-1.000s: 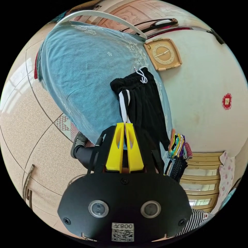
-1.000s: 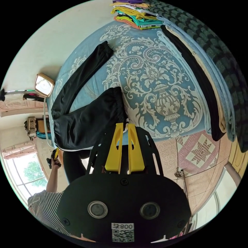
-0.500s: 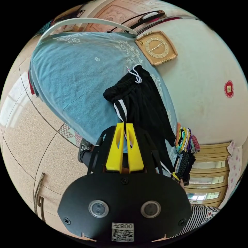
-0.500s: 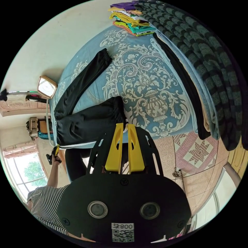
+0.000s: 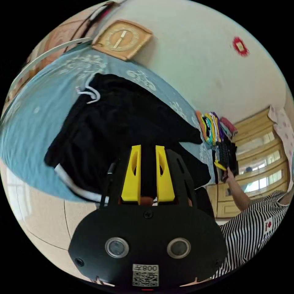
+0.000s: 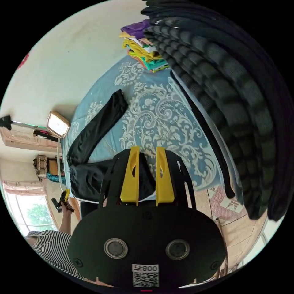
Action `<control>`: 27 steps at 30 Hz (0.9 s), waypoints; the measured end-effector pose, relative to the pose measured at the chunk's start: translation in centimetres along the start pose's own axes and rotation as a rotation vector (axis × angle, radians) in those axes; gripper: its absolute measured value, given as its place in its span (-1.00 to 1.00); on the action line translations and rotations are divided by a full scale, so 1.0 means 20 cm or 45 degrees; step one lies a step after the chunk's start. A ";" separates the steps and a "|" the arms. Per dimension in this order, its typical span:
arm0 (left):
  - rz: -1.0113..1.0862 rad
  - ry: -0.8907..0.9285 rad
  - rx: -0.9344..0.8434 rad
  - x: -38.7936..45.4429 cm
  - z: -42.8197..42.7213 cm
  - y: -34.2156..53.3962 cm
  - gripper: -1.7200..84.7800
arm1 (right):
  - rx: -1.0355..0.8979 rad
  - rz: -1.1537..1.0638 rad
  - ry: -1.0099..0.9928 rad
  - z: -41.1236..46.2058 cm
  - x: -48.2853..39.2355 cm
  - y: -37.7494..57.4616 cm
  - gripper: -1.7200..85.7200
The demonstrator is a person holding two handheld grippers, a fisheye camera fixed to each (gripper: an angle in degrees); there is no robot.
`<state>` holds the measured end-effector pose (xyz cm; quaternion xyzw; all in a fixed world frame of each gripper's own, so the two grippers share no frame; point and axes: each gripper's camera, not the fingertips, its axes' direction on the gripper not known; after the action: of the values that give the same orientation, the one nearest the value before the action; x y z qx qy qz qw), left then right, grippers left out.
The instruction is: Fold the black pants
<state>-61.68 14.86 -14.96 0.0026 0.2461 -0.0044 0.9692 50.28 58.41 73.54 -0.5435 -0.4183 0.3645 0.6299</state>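
Note:
The black pants (image 5: 122, 116) lie spread on the blue patterned bedspread (image 5: 27, 128), with a white drawstring (image 5: 88, 93) at the waist and a white side stripe (image 5: 73, 186) near the bed's edge. My left gripper (image 5: 148, 148) hovers open just over the black cloth. In the right gripper view one pants leg (image 6: 98, 128) stretches across the bedspread (image 6: 159, 116), and the other leg's cuff (image 6: 147, 183) sits under my open right gripper (image 6: 147, 150). A hand holds the left gripper (image 6: 62, 197) at the waist end, and another hand holds the right gripper (image 5: 220, 165).
A stack of folded colourful clothes (image 6: 144, 55) sits at the bed's far end by the wall. Dark striped knitwear (image 6: 232, 101) hangs close to the right gripper. A square clock (image 5: 122, 38) leans on the wall. Wooden cabinets (image 5: 254, 171) and tiled floor (image 6: 239, 220) border the bed.
Both grippers' jaws have spread apart and let go of the pants. The near leg now lies at the bed's edge. Both cameras have come lower and closer to the cloth.

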 end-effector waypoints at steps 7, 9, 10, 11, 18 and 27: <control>0.562 -0.148 -0.297 0.72 0.84 -0.59 -0.78 | -0.106 -0.321 0.140 0.24 -0.45 -0.56 -0.77; 0.603 -0.160 -0.332 0.79 0.98 -0.67 -0.79 | -0.127 -0.375 0.170 0.30 -0.53 -0.65 -0.77; 0.611 -0.191 -0.389 0.83 1.08 -0.71 -0.80 | -0.153 -0.403 0.181 0.34 -0.58 -0.70 -0.78; 0.599 -0.265 -0.425 0.85 1.17 -0.74 -0.84 | -0.175 -0.417 0.197 0.37 -0.60 -0.72 -0.78; 0.619 -0.220 -0.394 1.01 1.28 -0.89 -0.93 | -0.293 -0.503 0.337 0.49 -0.70 -0.83 -0.93; 0.680 -0.170 -0.453 1.18 1.44 -0.97 -0.91 | -0.250 -0.440 0.095 0.29 -0.59 -0.76 -0.95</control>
<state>-27.38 -4.93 -0.92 -0.1027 0.1694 0.2927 0.9355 40.44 47.69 87.44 -0.5356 -0.5153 0.1881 0.6421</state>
